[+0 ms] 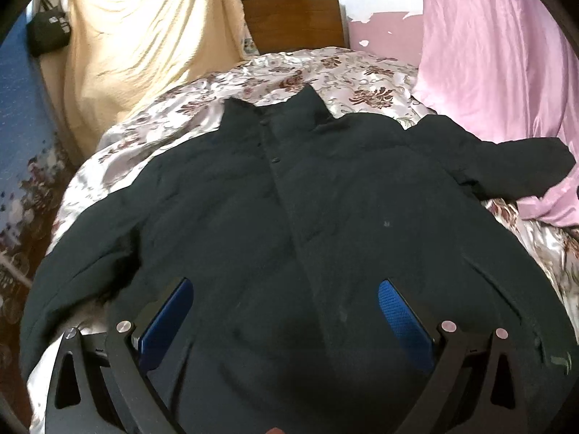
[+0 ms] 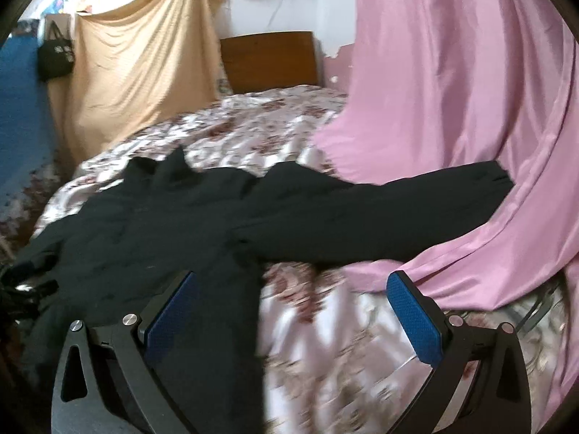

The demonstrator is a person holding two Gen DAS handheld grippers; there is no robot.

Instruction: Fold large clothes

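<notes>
dark jacket (image 1: 289, 217) spread front-up on the floral bed (image 1: 343, 68), collar toward the headboard (image 1: 293, 21) | one sleeve (image 2: 380, 209) stretched onto pink cloth (image 2: 470, 108) (slightly blurred) | left claw (image 1: 286, 311) wide open above the hem | right claw (image 2: 293, 311) wide open, holding nothing

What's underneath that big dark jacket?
The dark jacket lies spread on a flowered bedspread, which shows all around it. Its outstretched sleeve rests partly on a pink sheet. Whatever lies directly beneath the jacket's body is covered.
</notes>
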